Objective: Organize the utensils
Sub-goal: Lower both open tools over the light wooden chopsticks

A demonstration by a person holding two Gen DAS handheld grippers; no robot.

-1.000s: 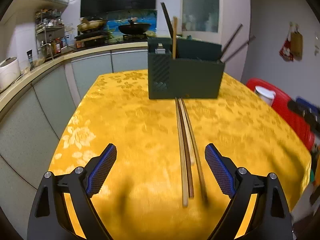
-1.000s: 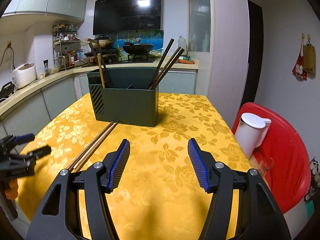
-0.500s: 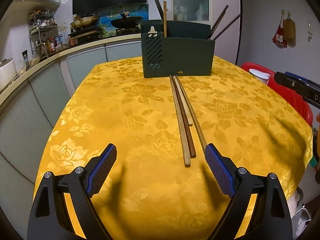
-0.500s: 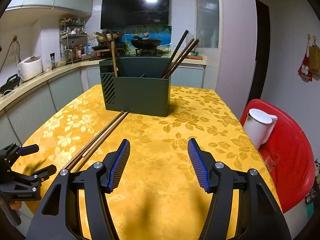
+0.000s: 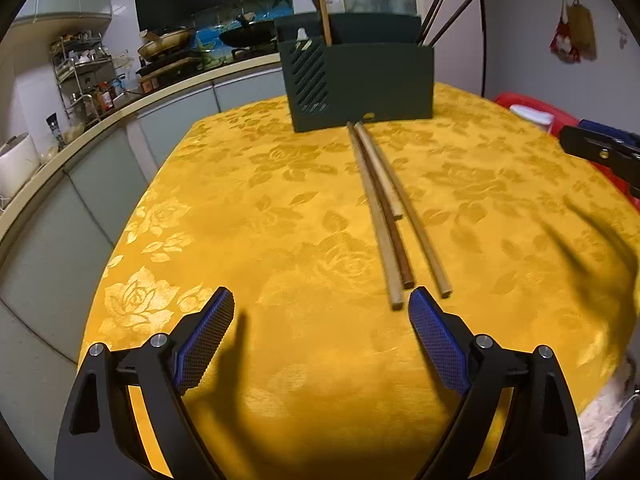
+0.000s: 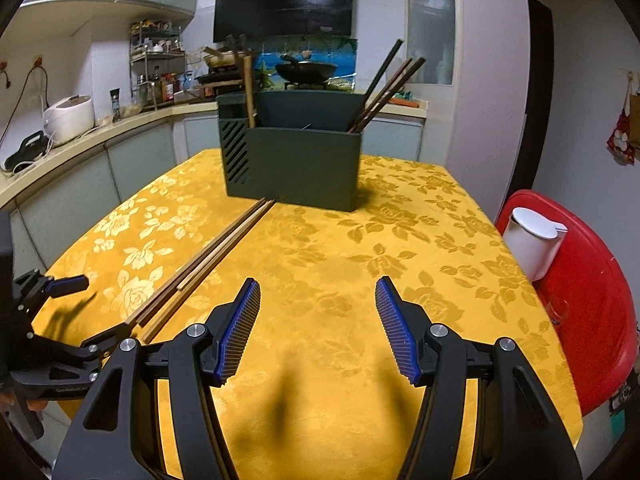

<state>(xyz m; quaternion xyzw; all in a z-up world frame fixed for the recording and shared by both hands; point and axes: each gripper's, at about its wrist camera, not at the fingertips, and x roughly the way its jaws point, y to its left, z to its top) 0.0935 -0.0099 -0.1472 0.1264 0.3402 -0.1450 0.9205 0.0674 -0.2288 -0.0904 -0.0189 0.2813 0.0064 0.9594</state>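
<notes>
Several wooden chopsticks lie side by side on the yellow tablecloth, running from near me to a dark green utensil holder that has chopsticks standing in it. My left gripper is open and empty, low over the cloth, its right finger just short of the near chopstick ends. In the right wrist view the chopsticks lie left of my right gripper, which is open and empty, and the holder stands ahead. The left gripper shows at the left edge there.
A red stool or chair with a white lidded jug stands at the table's right side. A kitchen counter with a rice cooker, bottles and pans curves along the left and back. The table edge lies just below both grippers.
My left gripper has dropped lower and shifted left, so the near chopstick ends now sit by its right finger. My right gripper moved a little closer to the holder. Both stayed open.
</notes>
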